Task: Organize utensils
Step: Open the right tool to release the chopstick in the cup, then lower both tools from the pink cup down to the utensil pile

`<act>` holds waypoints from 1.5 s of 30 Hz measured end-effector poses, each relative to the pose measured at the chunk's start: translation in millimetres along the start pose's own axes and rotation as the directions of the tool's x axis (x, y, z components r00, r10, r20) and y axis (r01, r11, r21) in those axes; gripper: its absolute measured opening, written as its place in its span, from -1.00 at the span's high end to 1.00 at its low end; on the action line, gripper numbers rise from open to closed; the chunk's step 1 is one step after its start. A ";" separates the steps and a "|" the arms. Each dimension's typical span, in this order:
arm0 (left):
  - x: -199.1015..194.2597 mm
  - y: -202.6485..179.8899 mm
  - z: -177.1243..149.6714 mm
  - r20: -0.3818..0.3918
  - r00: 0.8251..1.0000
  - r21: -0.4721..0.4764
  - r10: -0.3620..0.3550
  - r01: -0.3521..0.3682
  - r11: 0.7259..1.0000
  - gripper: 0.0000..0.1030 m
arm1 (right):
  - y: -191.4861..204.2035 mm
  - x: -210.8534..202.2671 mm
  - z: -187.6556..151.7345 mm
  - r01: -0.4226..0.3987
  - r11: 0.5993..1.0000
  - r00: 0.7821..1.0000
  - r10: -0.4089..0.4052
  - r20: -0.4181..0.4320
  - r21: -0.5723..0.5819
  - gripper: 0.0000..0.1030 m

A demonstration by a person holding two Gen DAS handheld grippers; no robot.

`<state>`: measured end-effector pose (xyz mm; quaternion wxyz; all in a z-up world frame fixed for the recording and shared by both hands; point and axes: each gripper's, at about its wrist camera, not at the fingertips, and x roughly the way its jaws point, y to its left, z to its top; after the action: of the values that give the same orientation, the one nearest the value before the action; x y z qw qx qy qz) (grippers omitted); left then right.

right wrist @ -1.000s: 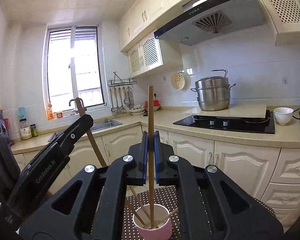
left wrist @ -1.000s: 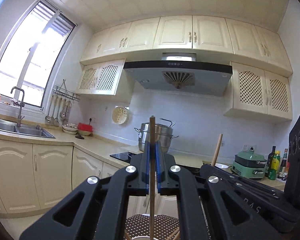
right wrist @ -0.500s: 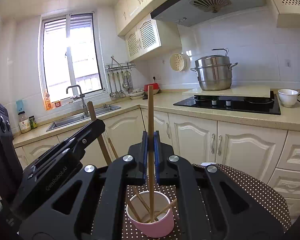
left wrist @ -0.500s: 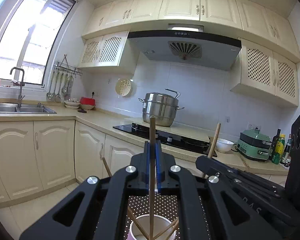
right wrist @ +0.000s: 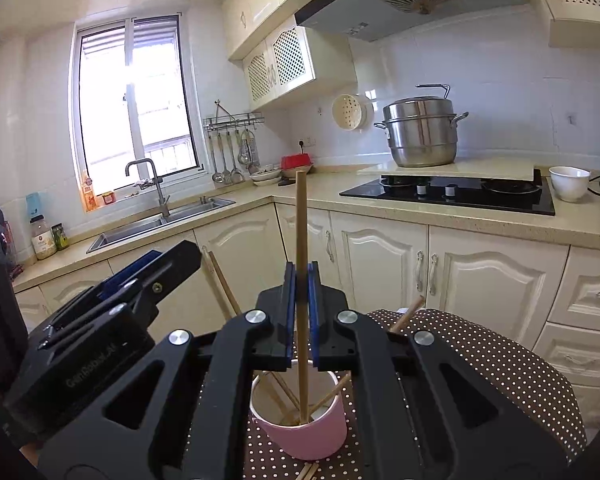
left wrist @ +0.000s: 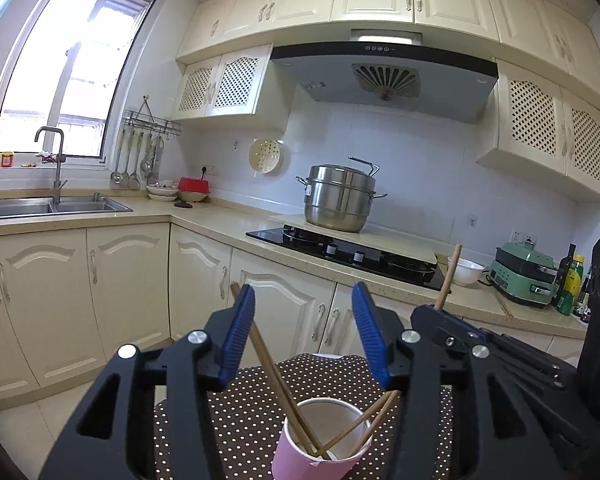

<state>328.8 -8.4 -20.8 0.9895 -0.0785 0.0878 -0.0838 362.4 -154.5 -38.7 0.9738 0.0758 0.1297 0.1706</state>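
I take the pink cup as my landmark; it stands on a brown cloth with white dots. My left gripper hangs just above and behind the cup, and its jaws have just been opening: the blue pads now stand apart. The chopstick they carried leans free between them, its lower end down in the cup, its upper end tipped against the left pad. More chopsticks lie slanted in the cup, resting on its right rim.

My right gripper sits directly over the cup with its pads pressed together on an upright chopstick. The stick's lower end reaches inside the cup, near the bottom as far as I can judge, while the top rises well above the fingers. The left gripper's body shows to the left of the cup in the right wrist view. A few loose chopsticks lie on the cloth just in front of the cup.
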 end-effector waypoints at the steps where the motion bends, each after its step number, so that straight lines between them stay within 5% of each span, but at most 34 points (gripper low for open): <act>1: -2.1 0.6 -0.3 -0.001 1.000 0.001 0.008 -0.008 1.000 -0.01 | 0.1 0.1 -0.4 0.002 1.000 1.000 -0.002 -0.001 0.000 0.88; 9: -14.1 7.8 -7.4 -0.018 0.993 0.033 0.113 -0.112 0.993 -0.08 | 2.0 1.6 -8.1 0.010 1.000 1.000 -0.010 -0.024 0.001 0.88; 24: -30.6 23.8 -11.8 -0.048 0.989 0.027 0.142 -0.140 0.990 -0.29 | 4.6 -0.6 -27.2 0.050 0.999 0.997 -0.050 -0.052 -0.003 0.85; 26: -33.0 26.0 -11.4 -0.049 0.989 0.025 0.142 -0.141 0.990 -0.31 | 4.9 -2.2 -29.2 0.057 0.998 0.997 -0.057 -0.048 -0.005 0.56; 27: -34.0 26.9 -11.4 -0.050 0.989 0.023 0.141 -0.140 0.990 -0.31 | 5.0 -4.1 -30.0 0.058 0.998 0.997 -0.058 -0.041 -0.001 0.13; 28: -35.8 28.0 -11.5 -0.050 0.989 0.019 0.139 -0.139 0.990 -0.31 | 5.2 -7.0 -30.5 0.057 0.998 0.998 -0.057 -0.025 0.006 -0.09; 45: -71.5 19.2 -8.9 -0.062 0.992 0.008 0.113 -0.113 0.994 -0.36 | 10.4 -55.0 -27.8 0.086 0.996 0.996 -0.086 0.017 -0.017 -0.34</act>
<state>260.7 21.8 -21.3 0.9896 -0.0684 0.1226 -0.0302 301.4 -161.3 -50.8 0.9819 0.0630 0.1236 0.1289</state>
